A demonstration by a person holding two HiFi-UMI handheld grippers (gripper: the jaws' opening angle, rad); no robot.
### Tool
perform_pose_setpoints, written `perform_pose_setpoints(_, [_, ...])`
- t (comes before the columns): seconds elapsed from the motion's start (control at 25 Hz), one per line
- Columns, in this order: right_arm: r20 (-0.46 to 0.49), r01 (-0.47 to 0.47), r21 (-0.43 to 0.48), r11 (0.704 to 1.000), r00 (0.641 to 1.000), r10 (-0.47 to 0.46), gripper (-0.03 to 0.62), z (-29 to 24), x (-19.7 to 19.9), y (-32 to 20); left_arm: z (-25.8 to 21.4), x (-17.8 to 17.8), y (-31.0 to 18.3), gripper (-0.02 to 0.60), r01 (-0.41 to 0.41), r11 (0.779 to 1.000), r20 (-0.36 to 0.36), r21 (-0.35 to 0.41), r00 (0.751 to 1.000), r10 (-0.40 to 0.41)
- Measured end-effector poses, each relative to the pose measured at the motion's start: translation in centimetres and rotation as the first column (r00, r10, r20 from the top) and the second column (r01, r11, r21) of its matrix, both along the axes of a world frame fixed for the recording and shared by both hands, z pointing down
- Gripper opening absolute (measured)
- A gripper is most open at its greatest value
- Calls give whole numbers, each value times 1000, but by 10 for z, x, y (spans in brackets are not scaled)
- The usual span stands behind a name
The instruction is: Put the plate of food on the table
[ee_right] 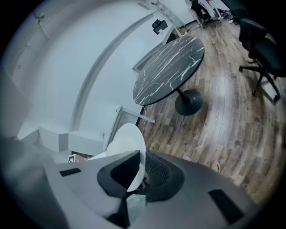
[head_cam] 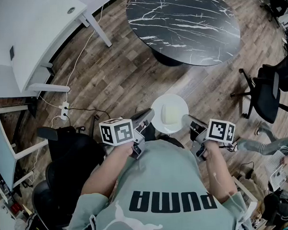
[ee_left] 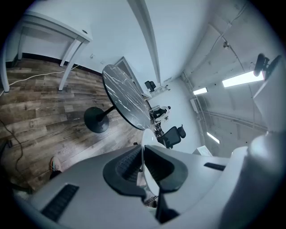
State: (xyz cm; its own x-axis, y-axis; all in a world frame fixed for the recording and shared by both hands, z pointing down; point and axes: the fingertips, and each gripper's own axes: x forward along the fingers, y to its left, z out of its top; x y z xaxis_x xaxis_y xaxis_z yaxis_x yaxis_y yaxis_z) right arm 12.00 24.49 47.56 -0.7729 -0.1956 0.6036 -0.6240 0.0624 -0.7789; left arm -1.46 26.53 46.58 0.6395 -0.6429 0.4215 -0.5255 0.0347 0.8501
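Plate (head_cam: 169,128) gripped by left tongs (head_cam: 147,119) & right tongs (head_cam: 188,120) above wood floor (head_cam: 123,75); marble table (head_cam: 183,26) ahead.

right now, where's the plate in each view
Head view: plate at centre.
Left gripper view: plate edge-on, lower centre, between the jaws.
Right gripper view: plate lower left of centre, between the jaws.
Shared landmark: black marble table, beyond the plate.
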Motion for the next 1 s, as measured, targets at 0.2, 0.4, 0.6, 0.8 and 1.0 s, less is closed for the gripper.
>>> perform_pose_setpoints(0.2, [-5,-19,8,1000,1000,19,40,-16,-37,-17,-15,-38,-20,28,-12,1000,1,9,1000,12])
perform_pose_setpoints(0.4, [-19,-28,36,999,999,29,40,-32,-68,-46,-30,-69,-51,28,-18,999,-10,45,1000,19])
perform_pose_setpoints(0.6, [-44,-29,48,998,999,31,41,-35,-93,-65,-31,-94,-70,28,-12,998,-28,58,1000,14])
perform_pose_setpoints(0.8, [-55,-36,40,999,998,38,41,-36,-111,-80,-33,-112,-85,28,-20,998,-37,59,999,22])
perform_pose_setpoints(1.0, [-52,-35,40,999,998,38,43,-33,-121,-99,-28,-122,-103,27,-18,999,-41,48,999,20])
